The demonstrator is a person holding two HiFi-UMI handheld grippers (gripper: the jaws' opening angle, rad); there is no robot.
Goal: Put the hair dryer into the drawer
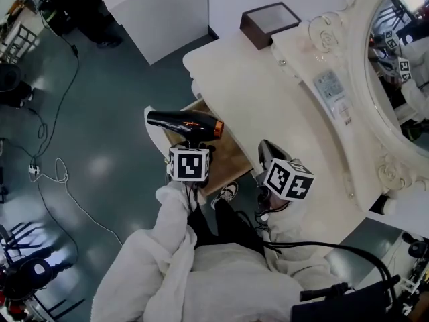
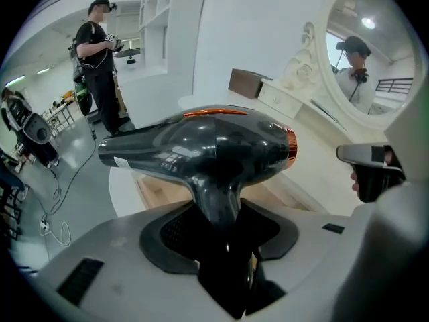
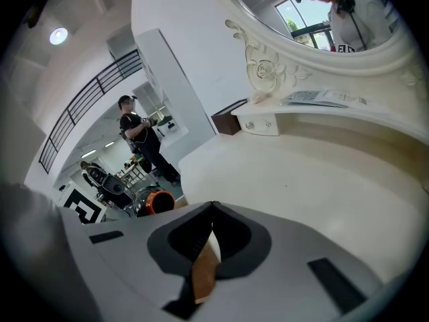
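Two white fleecy sleeves [image 1: 157,247] fill the bottom of the head view, each leading to one tool. Beyond them stands one cream counter [image 1: 268,92] with carved trim, its top bare except at the far edge. One round mirror [image 1: 402,52] in an ornate frame rises at the counter's back. One drawer [image 1: 231,159] with a wooden bottom is pulled out from the counter's front, and no contents can be seen in it. One dark box [image 1: 270,22] sits at the counter's far corner.

One black hair dryer [image 1: 184,123] with a copper ring at its rear is held in the air over the outer end of the drawer, not inside it. Its barrel lies level with the nozzle pointing away from the counter. The left tool [image 1: 191,145] is clamped on the dryer's handle, which runs down between its jaws. The right tool [image 1: 267,155] hovers over the counter's front edge just beside the drawer, jaws together and holding nothing.
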